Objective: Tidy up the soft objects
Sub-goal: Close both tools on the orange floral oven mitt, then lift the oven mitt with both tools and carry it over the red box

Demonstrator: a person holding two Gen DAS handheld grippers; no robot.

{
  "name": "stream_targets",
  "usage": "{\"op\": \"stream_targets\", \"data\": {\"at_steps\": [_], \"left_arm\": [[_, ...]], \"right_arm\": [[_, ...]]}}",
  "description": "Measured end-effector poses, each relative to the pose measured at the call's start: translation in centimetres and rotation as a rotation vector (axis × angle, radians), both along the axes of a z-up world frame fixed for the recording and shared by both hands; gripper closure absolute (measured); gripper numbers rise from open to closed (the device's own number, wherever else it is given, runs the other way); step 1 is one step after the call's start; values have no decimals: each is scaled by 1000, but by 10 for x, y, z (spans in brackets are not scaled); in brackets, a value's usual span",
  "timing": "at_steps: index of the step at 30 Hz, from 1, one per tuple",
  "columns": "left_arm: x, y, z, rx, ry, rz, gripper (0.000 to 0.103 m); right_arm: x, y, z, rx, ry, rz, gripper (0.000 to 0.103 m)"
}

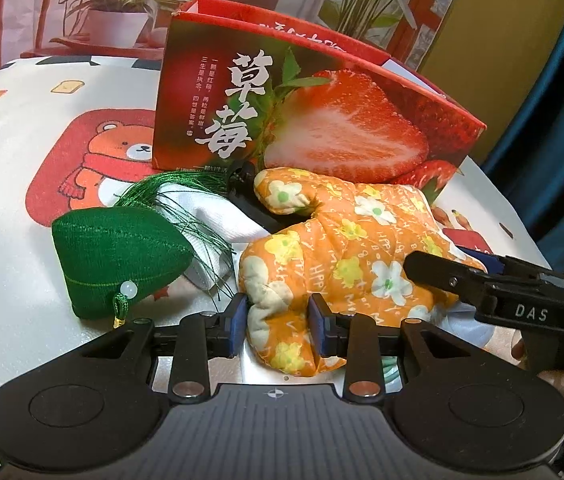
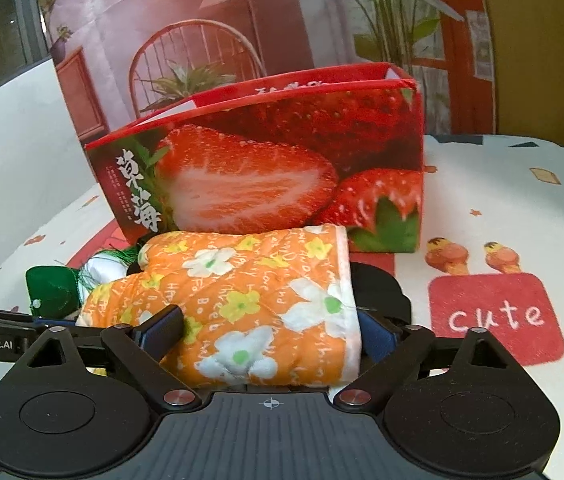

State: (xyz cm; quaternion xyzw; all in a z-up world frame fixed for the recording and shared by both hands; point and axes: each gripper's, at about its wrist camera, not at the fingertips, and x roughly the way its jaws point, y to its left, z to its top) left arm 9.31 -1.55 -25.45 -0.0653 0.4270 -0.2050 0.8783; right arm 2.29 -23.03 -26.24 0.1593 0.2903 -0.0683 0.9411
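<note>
An orange floral oven mitt (image 2: pixel 249 304) lies in front of the strawberry box (image 2: pixel 265 168). The right gripper (image 2: pixel 269 336) straddles its cuff end, jaws wide, pads at both sides.

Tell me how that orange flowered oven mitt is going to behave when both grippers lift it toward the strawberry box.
The oven mitt is quilted and puffy, so it will probably sag between the grips rather than stay flat. The left gripper pinches only its fingertip end, which bunches there and may slip. It looks light, and the right gripper straddles the wide cuff end.
</note>
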Motion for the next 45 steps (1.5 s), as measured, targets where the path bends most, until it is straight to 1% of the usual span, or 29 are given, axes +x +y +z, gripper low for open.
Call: {"op": "stream_targets", "data": {"at_steps": [3, 5, 7, 9, 10, 14, 17, 18, 22, 25, 31, 40, 45], "left_arm": [[0, 1, -1, -4, 0, -1, 68], [-2, 0, 1, 0, -6, -5, 69], [-2, -1, 3, 4, -14, -10, 73], [-4, -2, 6, 11, -29, -17, 76], [-5, -3, 8, 15, -36, -20, 78], [-10, -8, 14, 48, -83, -39, 84], [-14, -10, 19, 62, -113, -46, 87], [-15, -9, 21, 58, -119, -45, 88], [-16, -7, 26, 50, -135, -36, 89], [-19, -6, 30, 45, -145, -35, 90], [-27, -5, 45, 37, -198, -38, 90], [-40, -3, 81, 37, -337, -34, 90], [-37, -6, 106, 33, -415, -36, 90]], "right_arm": [[3, -2, 1, 11, 0, 3, 15], [3, -2, 3, 5, -1, 3, 20], [2, -1, 5, -7, -2, 7, 29], [1, 1, 9, -31, 0, 8, 34], [1, 2, 11, -43, 2, 8, 39], [-3, 2, 18, -76, -3, 13, 51], [-5, 4, 22, -99, -5, 15, 64], [-6, 4, 23, -106, -5, 12, 70], [-10, 3, 29, -103, -9, 13, 81], [-14, 6, 33, -110, -23, 24, 85], [-23, 9, 48, -127, -76, 26, 86], [-36, 12, 78, -145, -160, 17, 87], [-35, 9, 99, -149, -209, 17, 87]]}}
